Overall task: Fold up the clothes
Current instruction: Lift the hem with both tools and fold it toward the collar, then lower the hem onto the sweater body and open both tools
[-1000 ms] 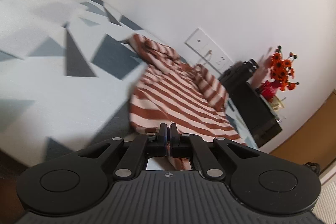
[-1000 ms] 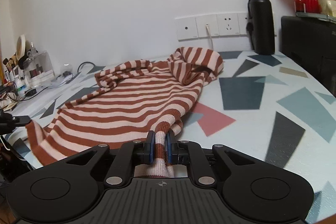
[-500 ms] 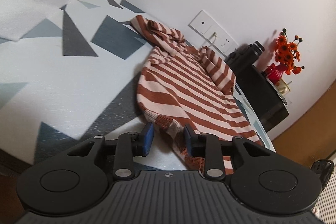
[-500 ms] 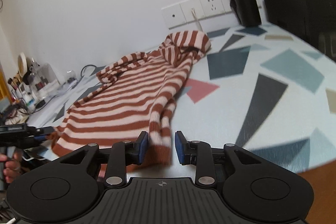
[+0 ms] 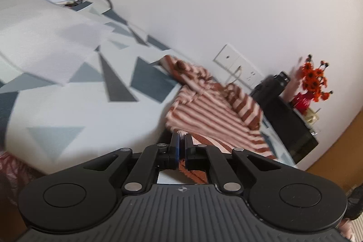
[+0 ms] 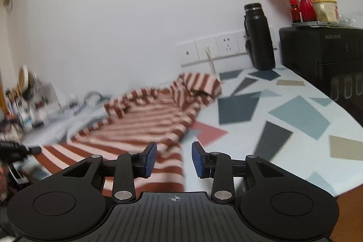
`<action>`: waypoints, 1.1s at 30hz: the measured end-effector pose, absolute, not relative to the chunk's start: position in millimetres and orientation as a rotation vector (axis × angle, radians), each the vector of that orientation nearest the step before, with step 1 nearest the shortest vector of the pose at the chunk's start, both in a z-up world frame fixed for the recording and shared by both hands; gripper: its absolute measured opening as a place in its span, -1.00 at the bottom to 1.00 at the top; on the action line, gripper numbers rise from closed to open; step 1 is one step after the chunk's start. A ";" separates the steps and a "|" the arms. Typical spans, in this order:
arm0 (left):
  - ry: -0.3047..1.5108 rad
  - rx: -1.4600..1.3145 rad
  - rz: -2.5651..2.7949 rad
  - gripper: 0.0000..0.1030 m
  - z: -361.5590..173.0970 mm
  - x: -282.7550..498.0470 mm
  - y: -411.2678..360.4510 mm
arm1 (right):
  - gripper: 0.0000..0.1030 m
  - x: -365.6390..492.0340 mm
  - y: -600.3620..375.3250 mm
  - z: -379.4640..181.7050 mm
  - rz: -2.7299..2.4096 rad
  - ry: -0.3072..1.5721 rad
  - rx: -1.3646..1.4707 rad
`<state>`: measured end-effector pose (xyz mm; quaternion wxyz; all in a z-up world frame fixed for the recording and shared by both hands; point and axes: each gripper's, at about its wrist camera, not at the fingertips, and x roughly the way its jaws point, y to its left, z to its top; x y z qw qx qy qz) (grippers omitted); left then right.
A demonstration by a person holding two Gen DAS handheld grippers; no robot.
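A rust-and-cream striped sweater (image 5: pixel 215 115) lies spread on the table with geometric patches (image 5: pixel 68 94), its sleeves bunched toward the wall. My left gripper (image 5: pixel 181 146) is at the near hem with its fingers pressed together, and rust cloth shows just under them. In the right wrist view the sweater (image 6: pixel 147 124) runs from the wall to the front edge. My right gripper (image 6: pixel 174 151) stands open over the sweater's near right edge, with the cloth lying loose below the blue pads (image 6: pixel 150 157). The left gripper (image 6: pixel 13 149) shows at the far left.
A black flask (image 6: pixel 259 37) stands by the wall sockets (image 6: pixel 217 49). Right of it, a black box (image 6: pixel 322 56) carries a red vase of orange flowers (image 6: pixel 306 1) and a mug. Bottles and cables (image 6: pixel 27 103) crowd the table's left end. White sheets (image 5: pixel 45 42) lie there too.
Both grippers let go of the hem half a second ago. The left has since shut again at the near hem. The right has opened wider and pulled back a little.
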<state>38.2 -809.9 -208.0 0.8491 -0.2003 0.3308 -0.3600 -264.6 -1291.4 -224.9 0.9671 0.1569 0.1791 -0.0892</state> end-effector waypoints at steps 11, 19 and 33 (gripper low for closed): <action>0.726 -0.430 -0.731 -0.92 -228.0 36.8 -801.2 | -0.33 -250.4 -1258.6 -262.5 -0.185 0.500 0.120; 0.729 -0.421 -0.725 -0.92 -234.5 36.6 -802.9 | -0.91 -245.2 -1261.3 -255.7 -0.255 0.428 0.049; 0.755 -0.320 -0.733 -0.82 -222.7 21.8 -807.8 | -0.70 -293.1 -1274.1 -235.5 -0.233 0.481 0.091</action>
